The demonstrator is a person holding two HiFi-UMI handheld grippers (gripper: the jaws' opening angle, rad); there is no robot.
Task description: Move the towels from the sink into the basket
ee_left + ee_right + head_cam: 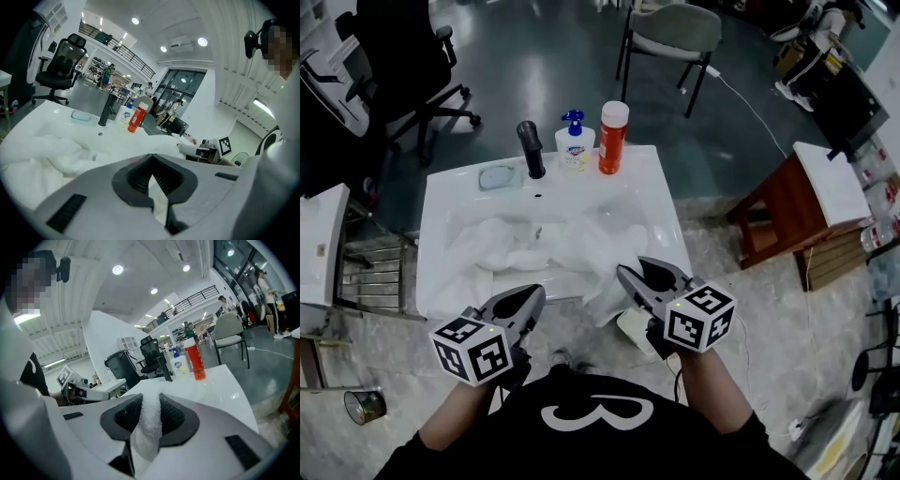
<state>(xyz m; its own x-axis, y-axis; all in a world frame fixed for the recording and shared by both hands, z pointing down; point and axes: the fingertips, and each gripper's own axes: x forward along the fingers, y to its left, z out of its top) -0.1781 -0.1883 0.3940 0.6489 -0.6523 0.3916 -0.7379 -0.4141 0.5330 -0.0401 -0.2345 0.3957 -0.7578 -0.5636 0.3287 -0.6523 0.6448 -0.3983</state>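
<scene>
A towel (149, 427) is pinched in the right gripper (639, 268) at the near edge of the sink (441, 187); more towels (516, 248) are piled inside. The left gripper (532, 294) is closed, with no towel clearly held. Next, the pinched towel must be lifted clear and carried to the basket, which is not seen.

We find the tap (530, 148), soap bottle (575, 142) and orange bottle (613, 137) crowding the sink's (661, 202) back rim, towels (534, 248) filling its basin, and open passage over its right rim.
</scene>
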